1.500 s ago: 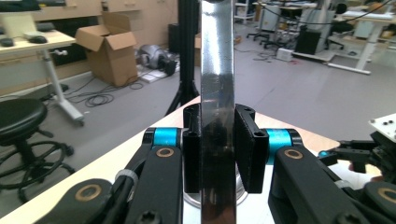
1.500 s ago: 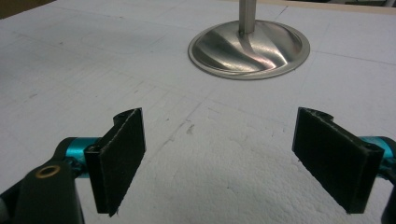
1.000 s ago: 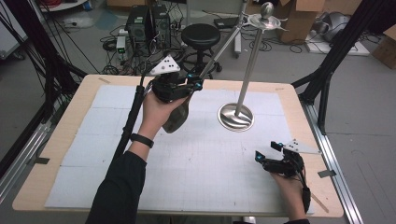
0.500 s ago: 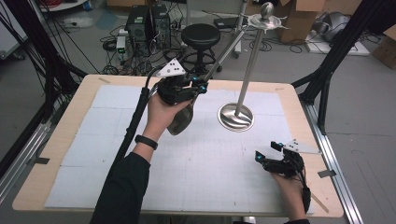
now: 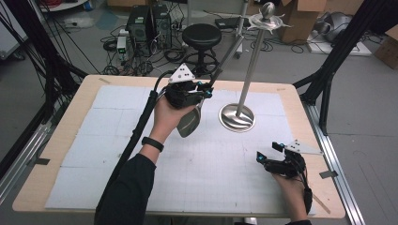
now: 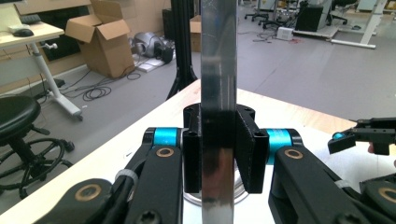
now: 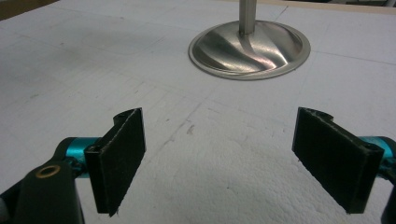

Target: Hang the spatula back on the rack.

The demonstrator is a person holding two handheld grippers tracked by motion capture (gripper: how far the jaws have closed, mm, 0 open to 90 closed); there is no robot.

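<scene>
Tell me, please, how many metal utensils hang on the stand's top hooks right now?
0. The stand has bare hooks; the one ladle is clamped by its handle in the left gripper, beside the stand.

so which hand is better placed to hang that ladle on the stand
Left. Its claw is already shut on the ladle handle, right beside the stand. The right claw rests open and empty near the table's front edge.

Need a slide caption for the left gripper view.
Left hand-held gripper shut on a flat metal utensil handle, stand base behind it on the table.
</scene>
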